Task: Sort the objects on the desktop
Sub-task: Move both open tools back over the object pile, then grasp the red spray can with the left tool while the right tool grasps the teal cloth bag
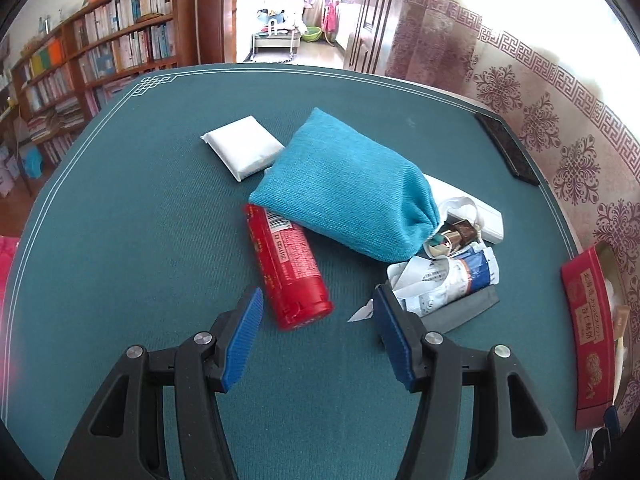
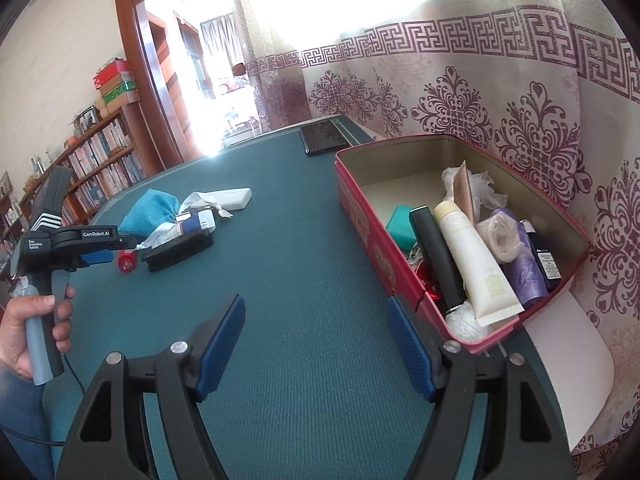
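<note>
Red tube (image 1: 289, 268) just ahead, left tool (image 1: 318, 312)

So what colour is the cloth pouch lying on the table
Teal blue, in a ribbed weave. The cloth pouch shows best in the left wrist view.

The right tool (image 2: 316, 320) hangs empty, jaws apart, over the teal surface (image 2: 288, 272); a filled red tin (image 2: 372, 236) sits at two o'clock, clutter at ten.
</note>
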